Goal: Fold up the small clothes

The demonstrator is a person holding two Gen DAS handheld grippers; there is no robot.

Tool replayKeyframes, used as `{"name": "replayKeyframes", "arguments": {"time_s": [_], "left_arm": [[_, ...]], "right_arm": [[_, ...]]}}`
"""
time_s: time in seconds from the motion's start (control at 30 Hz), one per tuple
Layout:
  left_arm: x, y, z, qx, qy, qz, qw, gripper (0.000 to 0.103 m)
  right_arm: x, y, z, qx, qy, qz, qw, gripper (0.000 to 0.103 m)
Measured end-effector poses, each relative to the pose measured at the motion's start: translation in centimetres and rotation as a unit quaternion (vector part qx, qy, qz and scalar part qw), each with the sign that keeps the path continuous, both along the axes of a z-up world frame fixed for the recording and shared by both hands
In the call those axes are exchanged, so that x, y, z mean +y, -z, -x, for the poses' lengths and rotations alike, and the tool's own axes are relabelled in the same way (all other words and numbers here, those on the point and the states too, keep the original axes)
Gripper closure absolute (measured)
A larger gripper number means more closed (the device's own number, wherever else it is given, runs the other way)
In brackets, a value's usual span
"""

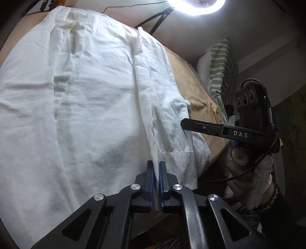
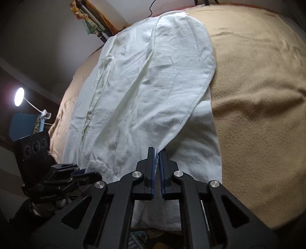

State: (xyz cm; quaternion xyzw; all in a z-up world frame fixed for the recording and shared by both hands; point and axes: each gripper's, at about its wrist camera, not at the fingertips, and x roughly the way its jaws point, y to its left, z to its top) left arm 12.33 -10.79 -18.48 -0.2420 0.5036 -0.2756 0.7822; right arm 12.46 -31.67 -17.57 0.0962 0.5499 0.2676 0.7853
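White shirt [image 1: 86, 99] lies spread flat over tan blanket [image 1: 193, 84] on the bed, buttons and placket facing up, collar end toward the far edge, hem end at the near edge. One sleeve [image 2: 168, 80] is folded in over the body, its curved seam running down toward the near edge; the cuff [image 1: 176, 159] sits close to the near right corner of the garment in the left wrist view. Left gripper [image 1: 156, 168] is clenched on a fold of shirt fabric at the near edge, blue pads [image 1: 152, 172] pressed together with cloth pinched between them. Right gripper [image 2: 157, 157] is likewise clamped on shirt fabric, biting the sleeve seam edge where it meets the lower body panel, cloth visible between its blue pads. In the left wrist view the right gripper [image 1: 184, 122] comes in from the right side, tip on the sleeve just above the cuff, gloved hand [image 1: 254, 172] holding its handle off the bed's right edge. In the right wrist view the left gripper [image 2: 80, 172] sits low left by the hem. Right half of the blanket is bare of clothing. Ring light [image 1: 195, 7] shines past the far edge, small desk lamp [image 2: 19, 96] glows off the left side, striped pillow [image 1: 221, 69] stands beyond the right edge.
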Motion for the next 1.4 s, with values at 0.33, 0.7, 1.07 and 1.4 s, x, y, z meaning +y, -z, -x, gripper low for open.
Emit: {"name": "replayKeyframes", "arguments": {"time_s": [0.33, 0.7, 1.07, 1.4], "left_arm": [[-1.8, -1.4, 1.9, -0.003, 0.01, 0.077, 0.997, 0.103], [-2.6, 0.6, 2.2, -0.004, 0.005, 0.002, 1.0, 0.101], [-5.3, -5.1, 6.5, -0.166, 0.003, -0.105, 0.9806, 0.072], [-14.1, -3.0, 3.4, -0.16, 0.084, -0.134, 0.9744, 0.05]], "right_arm": [[-3.4, -5.0, 2.3, -0.054, 0.03, -0.037, 0.997, 0.1], [-4.4, -1.3, 0.9, 0.018, 0.039, -0.03, 0.999, 0.091], [-8.0, 0.1, 3.3, 0.024, 0.073, -0.015, 0.997, 0.083], [-13.0, -4.1, 4.9, -0.03, 0.117, -0.125, 0.985, 0.078]]}}
